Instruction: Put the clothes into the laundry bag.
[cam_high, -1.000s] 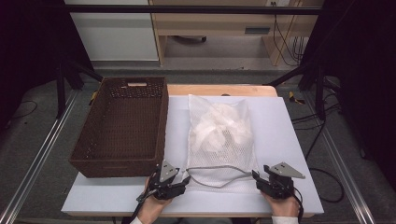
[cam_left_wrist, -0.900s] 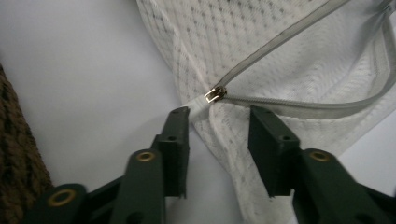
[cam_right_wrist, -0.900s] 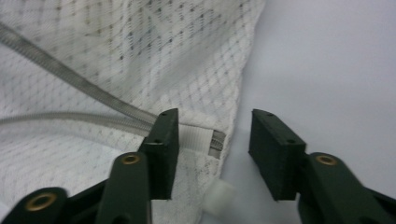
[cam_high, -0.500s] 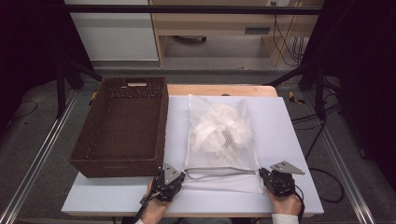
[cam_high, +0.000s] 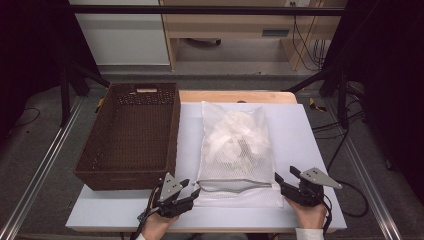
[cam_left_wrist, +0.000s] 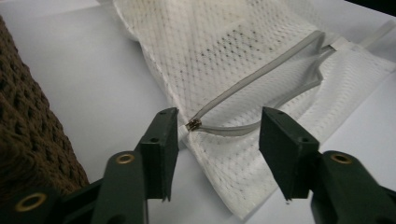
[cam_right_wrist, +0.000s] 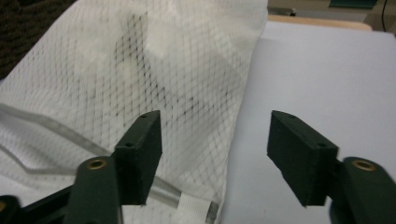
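white mesh, the laundry bag (cam_high: 235, 152) lies flat on the table (cam_high: 310, 130), just right of the brown wicker basket (cam_high: 131, 135), with pale cloth bundled inside and its grey zipper (cam_left_wrist: 261, 81) running along the near end. the zipper gapes in a loop, and its small metal pull (cam_left_wrist: 194, 124) sits at the near-left corner, right in front of the left claw (cam_left_wrist: 217, 135).

both claws have just been opening. the left claw is spread, with the pull and bag corner lying between its pads but not pinched. the right claw (cam_right_wrist: 215, 135) is spread too, hovering at the bag's near-right corner (cam_high: 274, 192), nothing held.

likely the step in hand is working the zipper. to do it well, pin the right corner tape flat first, so the mesh stays taut. then close the left claw squarely on the little pull, not on loose netting, and draw it along the zipper line, low to the table, so the teeth do not snag.
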